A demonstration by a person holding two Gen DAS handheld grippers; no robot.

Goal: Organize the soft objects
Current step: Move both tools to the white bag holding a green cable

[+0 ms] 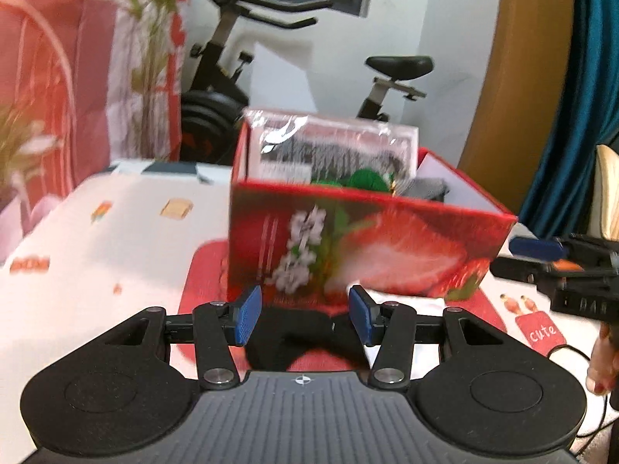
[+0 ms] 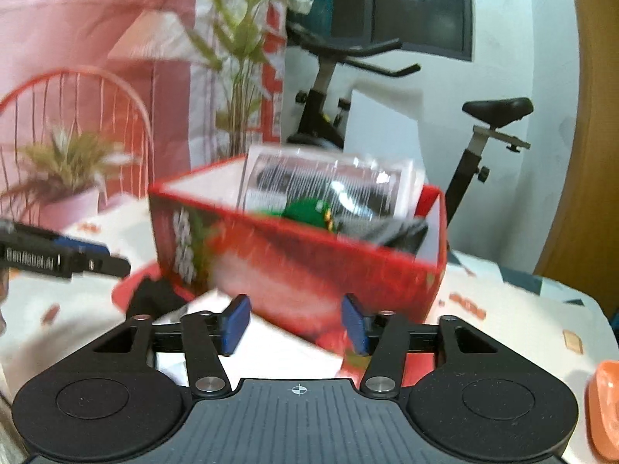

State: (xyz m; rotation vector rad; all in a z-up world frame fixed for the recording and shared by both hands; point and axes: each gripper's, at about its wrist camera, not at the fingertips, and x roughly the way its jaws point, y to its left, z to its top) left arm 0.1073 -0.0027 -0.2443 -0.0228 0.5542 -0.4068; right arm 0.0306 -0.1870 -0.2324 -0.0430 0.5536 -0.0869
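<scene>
A red strawberry-print box (image 1: 367, 247) stands open on a red mat (image 1: 205, 274). It holds a plastic-wrapped packet (image 1: 332, 147), a green soft item (image 1: 363, 179) and a grey cloth (image 1: 429, 189). In front of the box a black soft item (image 1: 305, 336) lies on the mat. My left gripper (image 1: 305, 319) hovers open just above it, pads clear of it. A white cloth (image 2: 278, 348) lies under my right gripper (image 2: 296, 323), which is open with nothing pressed between its pads. Each gripper shows in the other's view: right gripper (image 1: 503, 259), left gripper (image 2: 118, 259). Both views are blurred.
The table wears a white patterned cloth (image 1: 116, 251). An exercise bike (image 1: 216, 77) stands behind the box. A potted plant (image 2: 73, 201) sits at the table's far left, an orange object (image 2: 603, 406) at the right edge. A person's hand (image 1: 603, 359) holds the right gripper.
</scene>
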